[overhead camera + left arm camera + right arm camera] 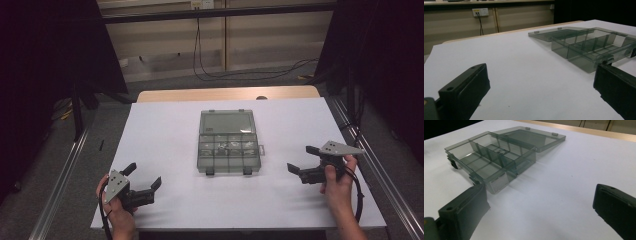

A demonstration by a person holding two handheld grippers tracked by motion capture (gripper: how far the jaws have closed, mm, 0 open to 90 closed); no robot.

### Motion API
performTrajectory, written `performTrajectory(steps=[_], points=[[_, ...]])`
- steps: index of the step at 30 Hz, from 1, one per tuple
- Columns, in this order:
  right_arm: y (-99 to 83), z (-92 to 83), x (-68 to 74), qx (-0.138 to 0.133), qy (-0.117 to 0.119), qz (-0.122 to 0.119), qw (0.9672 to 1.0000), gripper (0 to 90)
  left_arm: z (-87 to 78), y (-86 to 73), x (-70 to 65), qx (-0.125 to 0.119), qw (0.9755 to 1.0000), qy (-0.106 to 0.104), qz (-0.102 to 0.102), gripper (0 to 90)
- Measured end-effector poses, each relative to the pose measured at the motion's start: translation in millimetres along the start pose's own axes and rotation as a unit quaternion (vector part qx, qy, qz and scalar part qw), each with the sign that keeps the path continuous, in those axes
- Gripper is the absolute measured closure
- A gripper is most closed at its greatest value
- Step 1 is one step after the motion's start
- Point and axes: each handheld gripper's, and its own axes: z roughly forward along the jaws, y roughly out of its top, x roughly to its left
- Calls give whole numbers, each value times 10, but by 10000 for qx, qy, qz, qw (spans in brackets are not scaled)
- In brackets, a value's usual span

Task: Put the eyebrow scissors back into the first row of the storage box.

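The white table (165,145) lay under both grippers. A smoky clear compartment box (229,148) sat between them, well apart from each, its lid (226,122) laid flat open on the side away from the person. The left gripper (145,176) had its jaws spread wide with nothing between them, the box ahead to its right. The right gripper (302,159), likewise spread and holding nothing, faced the box ahead to its left.

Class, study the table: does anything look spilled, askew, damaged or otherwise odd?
Nothing stands out. The box sits square on the table, lid lying open flat behind it, nothing spilled around it.
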Motion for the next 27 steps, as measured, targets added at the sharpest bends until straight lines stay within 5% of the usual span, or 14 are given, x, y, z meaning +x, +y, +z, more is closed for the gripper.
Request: performTrajectory(steps=[27], points=[[-436, -688, -243, -717, -568, 598, 9940, 0, 9, 2, 3, 21, 10000, 17, 27, 0]])
